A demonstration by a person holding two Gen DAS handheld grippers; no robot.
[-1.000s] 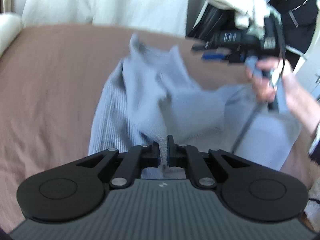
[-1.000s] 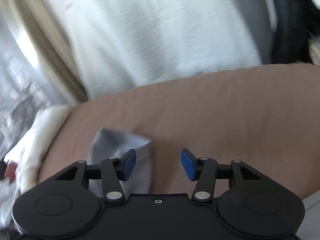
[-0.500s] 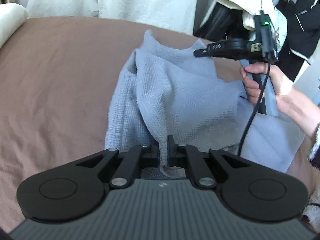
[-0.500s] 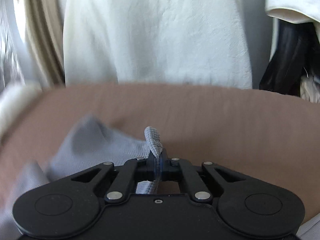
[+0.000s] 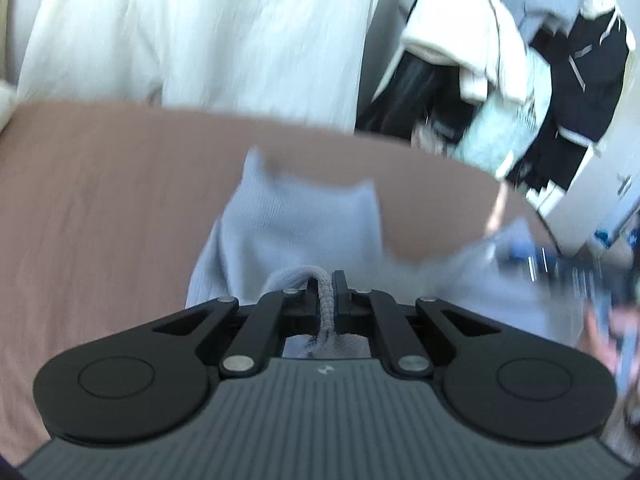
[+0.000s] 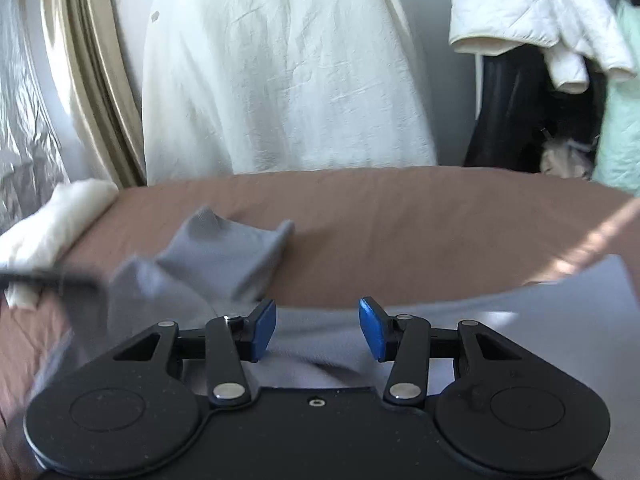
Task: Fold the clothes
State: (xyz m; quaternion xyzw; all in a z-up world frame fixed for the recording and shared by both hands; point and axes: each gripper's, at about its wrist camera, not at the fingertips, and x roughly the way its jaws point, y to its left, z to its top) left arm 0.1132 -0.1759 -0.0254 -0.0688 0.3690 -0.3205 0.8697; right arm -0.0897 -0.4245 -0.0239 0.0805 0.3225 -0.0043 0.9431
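A light blue-grey knitted garment (image 5: 296, 224) lies bunched on the brown bed sheet (image 5: 100, 200). My left gripper (image 5: 326, 284) is shut on a rolled edge of this garment, which sticks up between its black fingers. In the right wrist view the same garment (image 6: 224, 256) spreads under and ahead of my right gripper (image 6: 317, 326), whose jaws are opening; its blue pads (image 6: 264, 330) stand apart with nothing pressed between them, only cloth lying below. The right gripper and the hand holding it show as a blur at the far right of the left wrist view.
A white cloth (image 6: 280, 72) hangs behind the bed. A pile of white, black and mint clothes (image 5: 500, 72) sits at the back right. A cream pillow (image 6: 52, 216) lies at the bed's left edge, with a beige curtain (image 6: 92, 80) beyond it.
My right gripper was shut on a fold of the garment half a second ago and has let it go and pulled back. My left gripper has lifted with the garment's edge still in it.
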